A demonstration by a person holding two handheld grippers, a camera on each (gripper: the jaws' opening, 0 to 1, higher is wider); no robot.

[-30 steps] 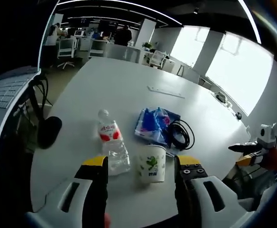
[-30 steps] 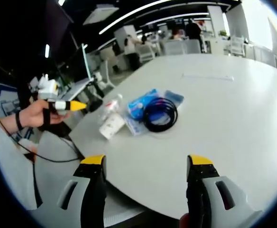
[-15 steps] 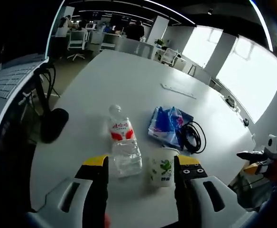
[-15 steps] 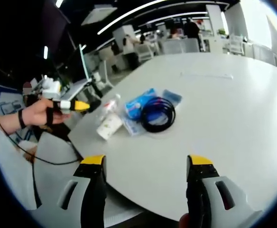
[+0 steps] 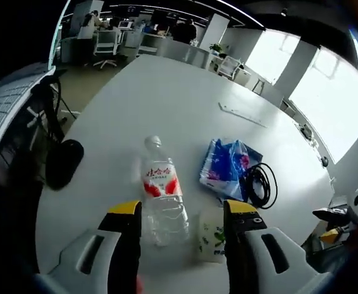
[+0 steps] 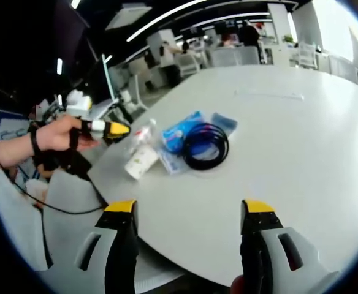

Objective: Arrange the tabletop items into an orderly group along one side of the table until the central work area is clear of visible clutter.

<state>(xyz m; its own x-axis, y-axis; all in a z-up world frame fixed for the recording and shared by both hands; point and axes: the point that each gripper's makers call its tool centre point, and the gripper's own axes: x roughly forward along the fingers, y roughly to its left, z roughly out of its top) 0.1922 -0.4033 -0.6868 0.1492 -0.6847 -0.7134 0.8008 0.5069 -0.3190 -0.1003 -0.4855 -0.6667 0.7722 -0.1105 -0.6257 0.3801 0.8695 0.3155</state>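
Left tool [image 5: 180,211]: jaws spread wide and gripping nothing, low over the near edge of the large white oval desk [image 5: 167,104], poised above the bottle and cup.
Right tool [image 6: 190,211]: released, jaws apart and empty, held off the desk's edge and well apart from the clutter.
Clear plastic water bottle with a red label [image 5: 160,191]: lying on its side, cap pointing away, body reaching in between the left tool's jaws.
White paper cup with a green print [image 5: 212,236]: upright, just beside the bottle, against the inner face of the left tool's right-hand jaw.
Blue plastic packets [image 5: 225,166]: beyond the cup, in a loose heap.
Coiled black cable [image 6: 205,145]: touching the packets, partly resting on them.
Step in hand: probably lining the left tool up on the bottle or the cup.
Doing it well: pick one target; centre the jaws across the bottle's ribbed body, not its tapered neck, and come down straight so the right-hand jaw does not tip the cup. A lying bottle will roll, so clench before lifting.
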